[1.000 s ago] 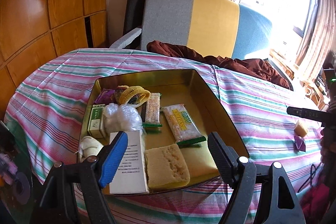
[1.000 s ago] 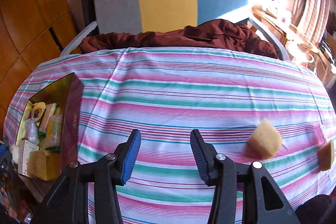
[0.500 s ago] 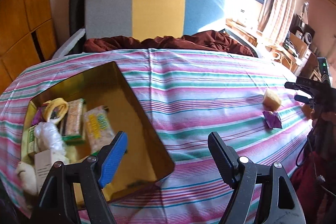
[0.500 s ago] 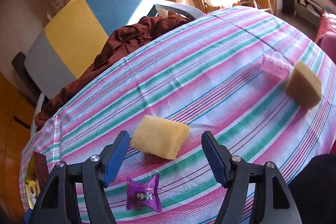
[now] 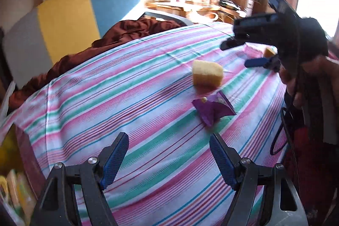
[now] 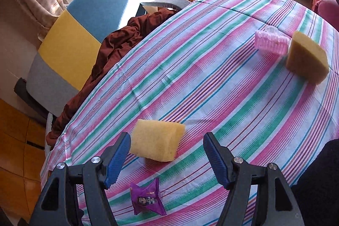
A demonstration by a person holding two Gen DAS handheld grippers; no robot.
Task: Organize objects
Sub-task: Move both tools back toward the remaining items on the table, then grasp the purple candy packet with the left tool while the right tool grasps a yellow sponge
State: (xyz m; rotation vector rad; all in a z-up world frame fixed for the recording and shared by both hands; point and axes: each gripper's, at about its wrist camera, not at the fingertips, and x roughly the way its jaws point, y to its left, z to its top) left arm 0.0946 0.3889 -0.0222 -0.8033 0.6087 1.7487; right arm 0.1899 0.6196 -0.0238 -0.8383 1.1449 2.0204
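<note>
Striped cloth in pink, green and white covers the worktop (image 6: 211, 82), and everything to be sorted lies on it. At the far left edge of the left wrist view, a dark red box (image 5: 23, 154) with blurred packets inside stands on the cloth. Behind the worktop, a grey, yellow and blue chair (image 6: 80, 35) carries a crumpled maroon cloth (image 6: 118, 46).

In the right wrist view, the right gripper (image 6: 166, 160) has its blue ribbed fingers (image 6: 116, 159) spread apart, gripping nothing. A pale yellow wedge-shaped sponge (image 6: 156, 141) lies between them, its porous cut face turned toward the camera; its left end is at the left finger, though whether they touch cannot be told, and the right finger stands clear of it. Just below it lies a small purple foil sachet (image 6: 147, 199) with crimped ends and a printed label. Further right, well apart, a ridged pink plastic roller (image 6: 271, 41) lies just beside a second, darker yellow sponge wedge (image 6: 305, 58).

In the left wrist view, the left gripper (image 5: 169, 162) hovers over bare cloth with its fingers wide and empty, the pale sponge and the sachet beyond it. At the right, a person's hand (image 5: 296, 82) holds the right gripper's black body.
</note>
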